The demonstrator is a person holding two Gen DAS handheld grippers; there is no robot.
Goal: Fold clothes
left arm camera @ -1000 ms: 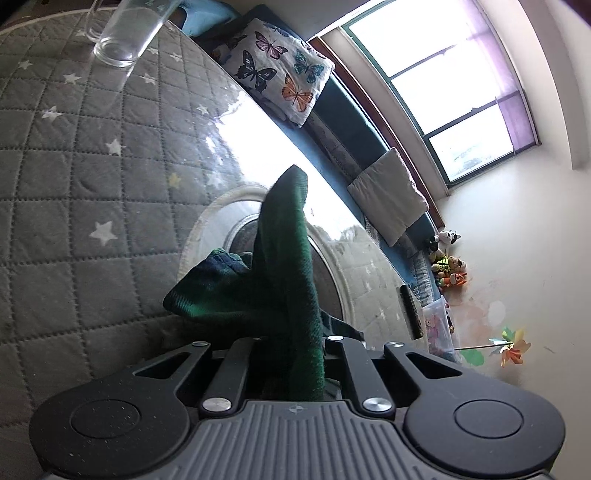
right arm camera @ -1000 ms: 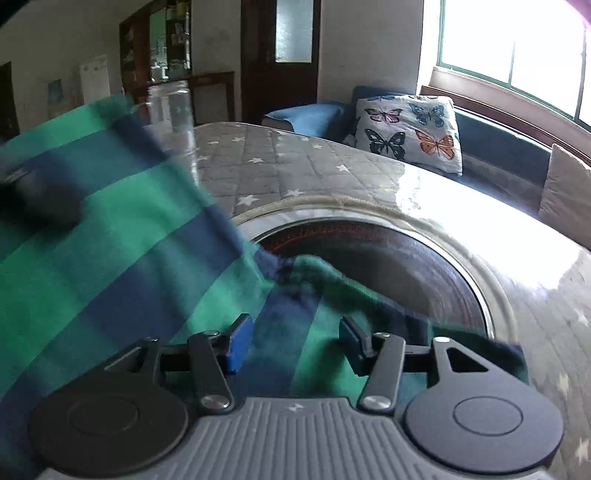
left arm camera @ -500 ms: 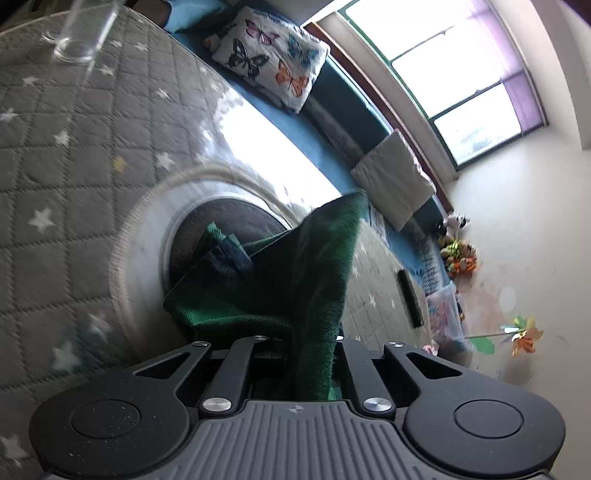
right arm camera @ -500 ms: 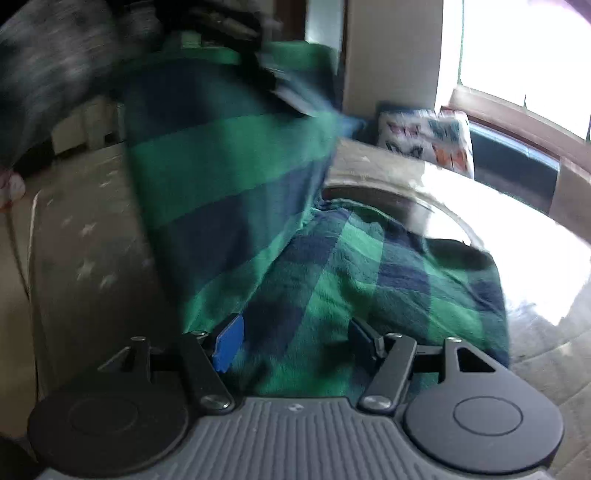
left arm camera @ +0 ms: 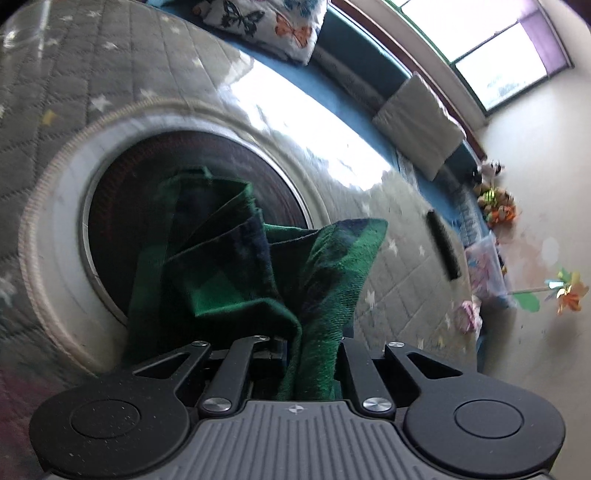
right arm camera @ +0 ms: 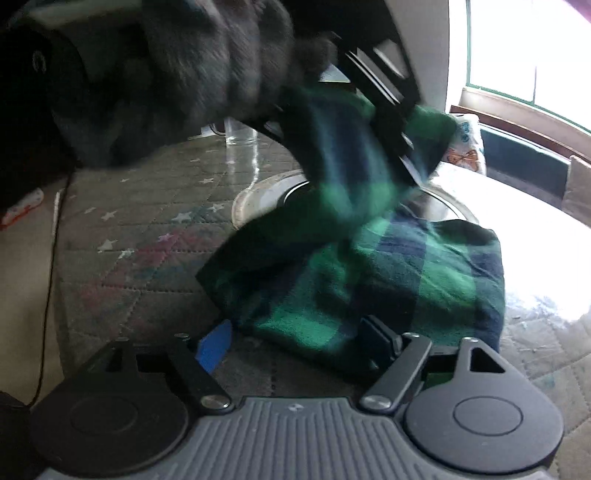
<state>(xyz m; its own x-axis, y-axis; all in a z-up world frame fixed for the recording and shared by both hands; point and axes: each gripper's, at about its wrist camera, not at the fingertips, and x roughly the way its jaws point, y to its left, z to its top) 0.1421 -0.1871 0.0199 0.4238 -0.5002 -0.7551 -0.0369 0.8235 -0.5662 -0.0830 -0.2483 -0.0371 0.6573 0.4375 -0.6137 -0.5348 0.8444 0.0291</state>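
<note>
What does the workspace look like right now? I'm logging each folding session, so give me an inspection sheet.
Surface: quilted star-print table cover with a dark round inset in the middle.
Job's things: green-and-navy plaid cloth, partly lying on the table, one end lifted.
Clutter: glass at the far side; a dark bar-shaped thing near the edge.
Grippers: left gripper shut on the cloth's lifted end; right gripper open, jaws just widened, pads not pressing the cloth.
Cables: thin black cable at the table's left edge.
Surroundings: window, bench with butterfly pillow, toys on the floor.
</note>
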